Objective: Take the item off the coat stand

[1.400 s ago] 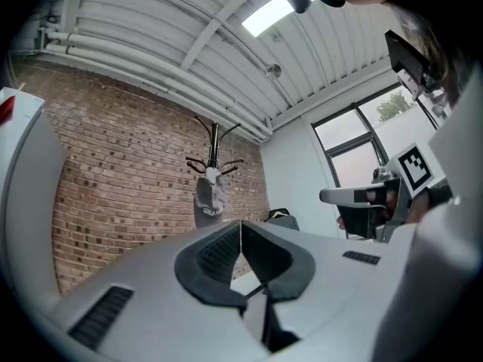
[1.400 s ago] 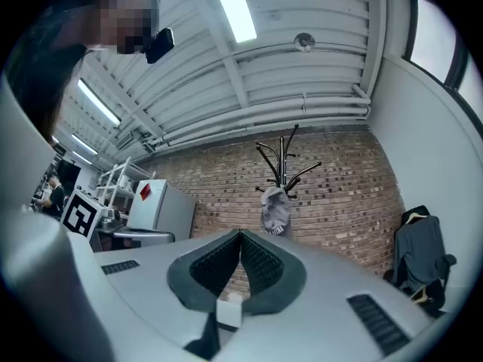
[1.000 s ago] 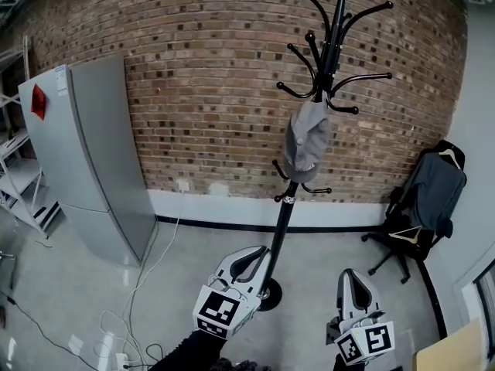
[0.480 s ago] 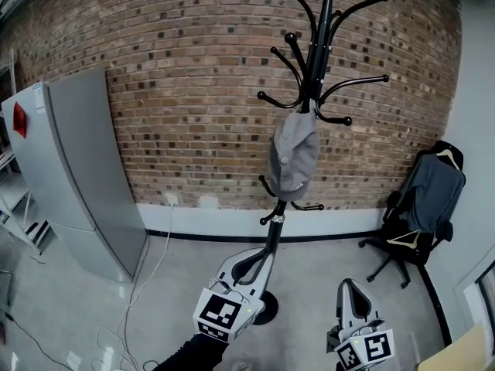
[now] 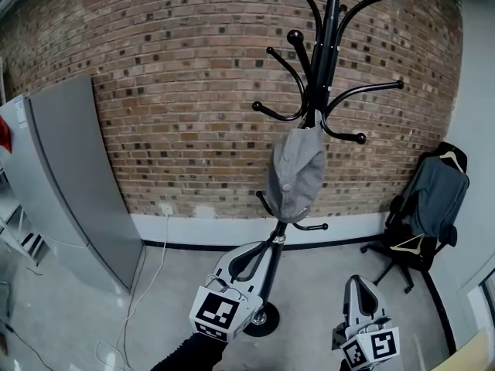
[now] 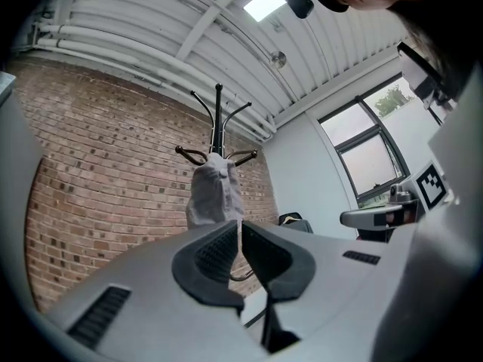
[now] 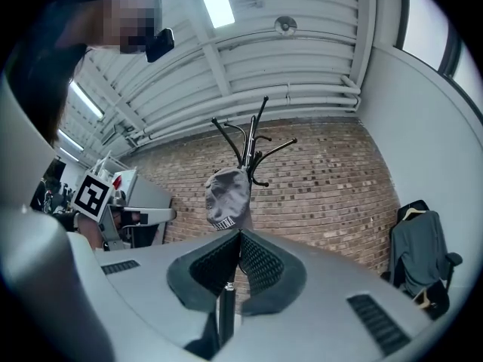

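A grey cap (image 5: pixel 296 172) hangs from a low hook of the black coat stand (image 5: pixel 329 45), in front of the brick wall. My left gripper (image 5: pixel 259 252) is held low, well below the cap and short of it, with its jaws shut and nothing between them. My right gripper (image 5: pixel 358 283) sits lower right, also shut and empty. In the left gripper view the cap (image 6: pixel 213 198) shows just above the closed left gripper (image 6: pixel 238 225). The right gripper view shows the cap (image 7: pixel 227 198) above the closed right gripper (image 7: pixel 240 234).
A tall grey cabinet (image 5: pixel 69 168) stands at the left against the wall. An office chair with a dark jacket (image 5: pixel 425 207) is at the right. A cable (image 5: pixel 147 284) trails over the floor. The stand's round base (image 5: pixel 261 319) rests beside my left gripper.
The coat stand and cap have grown larger and shifted slightly lower in view as I came closer. Both grippers keep roughly the same place and stay shut.
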The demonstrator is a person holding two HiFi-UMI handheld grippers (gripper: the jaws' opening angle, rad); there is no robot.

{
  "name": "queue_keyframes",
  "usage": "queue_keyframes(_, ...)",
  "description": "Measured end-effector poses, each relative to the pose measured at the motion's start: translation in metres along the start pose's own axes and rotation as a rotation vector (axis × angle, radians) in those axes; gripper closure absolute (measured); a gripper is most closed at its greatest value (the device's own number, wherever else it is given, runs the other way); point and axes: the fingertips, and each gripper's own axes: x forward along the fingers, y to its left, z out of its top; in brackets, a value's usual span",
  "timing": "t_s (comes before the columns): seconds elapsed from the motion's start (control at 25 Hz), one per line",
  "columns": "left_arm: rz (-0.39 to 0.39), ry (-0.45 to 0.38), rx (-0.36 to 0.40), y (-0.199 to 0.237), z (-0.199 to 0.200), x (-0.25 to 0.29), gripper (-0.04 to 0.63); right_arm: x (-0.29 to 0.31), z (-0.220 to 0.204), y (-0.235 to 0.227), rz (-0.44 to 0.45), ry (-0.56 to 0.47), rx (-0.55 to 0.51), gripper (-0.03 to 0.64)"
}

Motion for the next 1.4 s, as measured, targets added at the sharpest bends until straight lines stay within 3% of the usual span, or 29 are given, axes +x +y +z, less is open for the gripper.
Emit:
queue_keyframes(0.32,-0.031,-0.007,-0.002,0.019,0.003,0.027,0.583,0.030,-0.011,-0.002,0.008,-0.002,0.012,0.607)
queue_keyframes(0.48,-0.038,-0.023,0.020,0.021,0.011,0.044,0.453,0.041,-0.015,-0.010,0.033,-0.003,0.006,0.606)
queue_keyframes(0.88,-0.030,-0.010,0.001,0.022,0.025,0.090,0.357,0.063,-0.021,-0.037,0.128,0.027,0.021,0.607)
queue_keyframes(1.08,0.007,0.048,0.027,0.033,0.031,0.120,0.357,0.068,-0.020,-0.050,0.155,0.024,0.030,0.607)
queue_keyframes(1.2,-0.025,0.087,-0.011,0.037,0.033,0.131,0.359,0.070,-0.018,-0.052,0.179,0.014,0.036,0.606)
queue_keyframes(1.28,-0.014,0.116,0.014,0.042,0.033,0.133,0.362,0.072,-0.017,-0.051,0.189,0.011,0.038,0.606)
queue_keyframes(1.32,0.001,0.121,0.044,0.044,0.033,0.133,0.381,0.072,-0.016,-0.051,0.193,0.010,0.039,0.606)
queue_keyframes(1.4,0.011,0.113,0.079,0.046,0.037,0.132,0.490,0.073,-0.015,-0.050,0.200,0.009,0.039,0.606)
